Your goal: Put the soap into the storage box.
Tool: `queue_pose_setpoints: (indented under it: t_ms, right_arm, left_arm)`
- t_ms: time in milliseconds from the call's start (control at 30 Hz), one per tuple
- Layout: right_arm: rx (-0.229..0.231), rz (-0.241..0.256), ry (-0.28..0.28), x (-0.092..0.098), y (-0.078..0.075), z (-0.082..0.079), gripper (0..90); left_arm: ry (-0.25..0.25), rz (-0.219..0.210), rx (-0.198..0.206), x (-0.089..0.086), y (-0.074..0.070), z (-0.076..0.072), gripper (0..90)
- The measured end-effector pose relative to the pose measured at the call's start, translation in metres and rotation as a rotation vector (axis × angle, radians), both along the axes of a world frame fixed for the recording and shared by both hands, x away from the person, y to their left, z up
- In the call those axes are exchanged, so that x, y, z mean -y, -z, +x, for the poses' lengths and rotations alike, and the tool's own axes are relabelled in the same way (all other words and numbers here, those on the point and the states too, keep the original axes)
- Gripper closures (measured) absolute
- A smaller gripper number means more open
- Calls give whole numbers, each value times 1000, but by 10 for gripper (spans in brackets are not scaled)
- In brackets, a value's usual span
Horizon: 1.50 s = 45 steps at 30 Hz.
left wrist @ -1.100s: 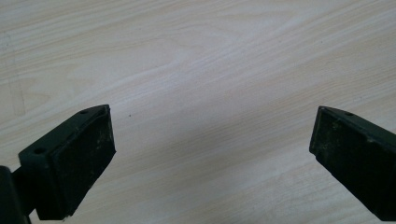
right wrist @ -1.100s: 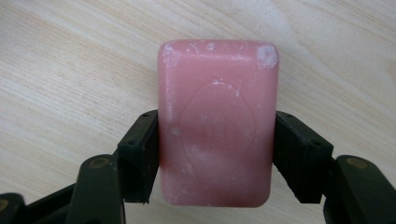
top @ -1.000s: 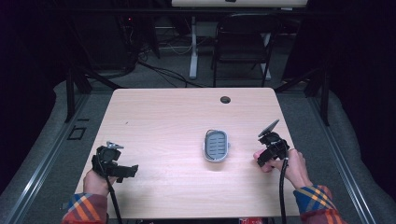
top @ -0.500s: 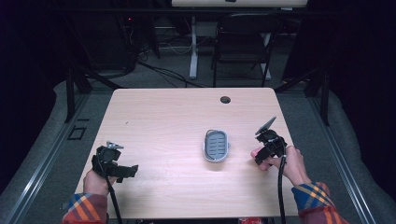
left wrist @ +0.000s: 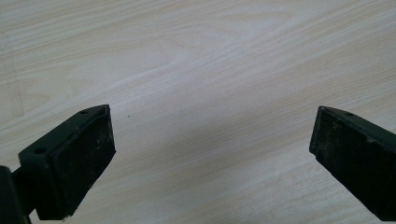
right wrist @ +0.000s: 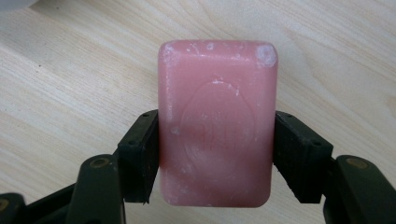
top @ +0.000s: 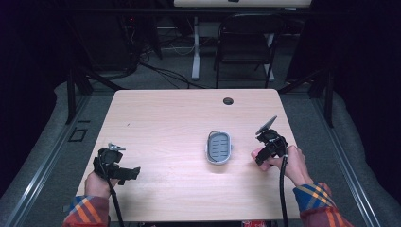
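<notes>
My right gripper [right wrist: 215, 154] is clamped on the pink soap bar [right wrist: 217, 123] near the tabletop's [top: 165, 118] right edge, the grey soap dish [top: 219, 147] just beside it toward the middle, while my left gripper [left wrist: 212, 154] gapes wide over bare wood near the front-left corner.

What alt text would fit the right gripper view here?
A pink bar of soap is clamped between the two black jaws of the right gripper, one pressing each long side. Its face carries a faint oval stamp and whitish scuffs, and the light wood table lies behind it.
</notes>
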State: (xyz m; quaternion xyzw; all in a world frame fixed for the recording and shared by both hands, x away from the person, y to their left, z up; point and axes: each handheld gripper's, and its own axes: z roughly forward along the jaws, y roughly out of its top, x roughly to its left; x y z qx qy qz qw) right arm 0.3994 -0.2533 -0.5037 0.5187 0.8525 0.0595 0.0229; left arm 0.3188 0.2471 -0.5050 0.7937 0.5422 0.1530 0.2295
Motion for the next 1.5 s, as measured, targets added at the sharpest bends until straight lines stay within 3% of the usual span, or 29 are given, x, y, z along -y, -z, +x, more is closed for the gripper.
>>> queue_pose_setpoints:
  t_ms: [233, 267, 467, 833, 1500]
  right_arm:
    - [4, 15, 2, -5, -4, 2, 371]
    - [23, 29, 23, -6, -3, 1, 371]
    - [7, 19, -2, -10, -9, 4, 372]
    - [33, 37, 5, -17, -16, 6, 372]
    - [44, 33, -38, -32, -35, 13, 372]
  left_arm:
    - [2, 0, -2, 0, 0, 0, 2]
    - [2, 0, -2, 0, 0, 0, 2]
    - [3, -1, -3, 0, 0, 0, 2]
    - [5, 1, -2, 0, 0, 1, 2]
    - [6, 1, -2, 1, 0, 1, 2]
